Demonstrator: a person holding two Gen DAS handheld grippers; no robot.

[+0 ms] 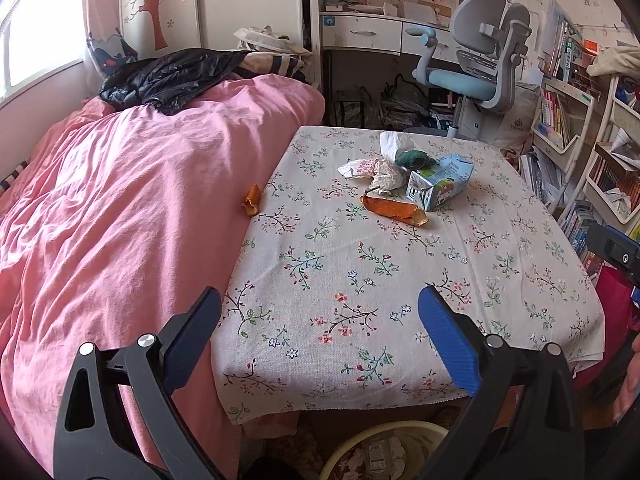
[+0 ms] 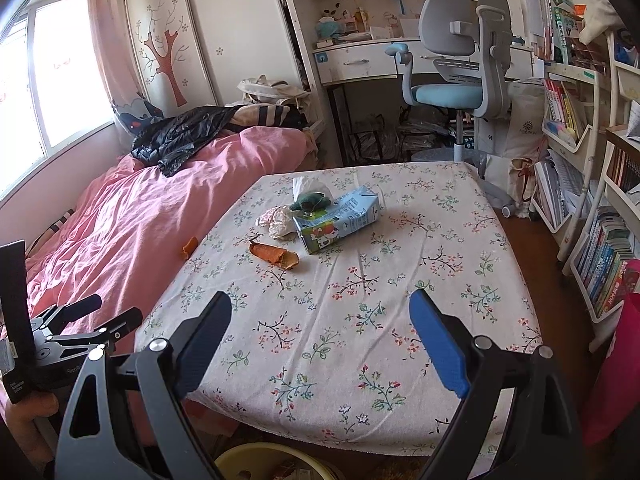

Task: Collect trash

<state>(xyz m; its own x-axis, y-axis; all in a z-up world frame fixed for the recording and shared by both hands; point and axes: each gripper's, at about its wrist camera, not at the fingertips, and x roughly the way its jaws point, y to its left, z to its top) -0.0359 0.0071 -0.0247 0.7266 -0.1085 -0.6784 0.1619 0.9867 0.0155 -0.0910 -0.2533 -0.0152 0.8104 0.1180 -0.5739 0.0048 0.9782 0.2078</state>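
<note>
A small heap of trash lies at the far middle of the floral-cloth table [image 1: 360,300]: a blue and green drink carton [image 1: 440,182] on its side, a long orange peel [image 1: 394,210], crumpled paper [image 1: 384,176], a white tissue [image 1: 394,142] and a dark green wad [image 1: 414,158]. A second bit of peel [image 1: 252,199] rests on the pink quilt at the table's edge. My left gripper [image 1: 320,296] hangs open over the near table edge, nothing between its fingers. In the right wrist view, my right gripper [image 2: 320,300] is likewise open and empty, well short of the carton [image 2: 340,220] and peel [image 2: 276,256].
A yellow bin [image 1: 384,448] holding some paper sits on the floor below the near table edge. The bed's pink quilt [image 1: 120,220] borders the table on the left. A desk chair [image 1: 476,64] stands beyond, and bookshelves [image 2: 600,260] line the right side.
</note>
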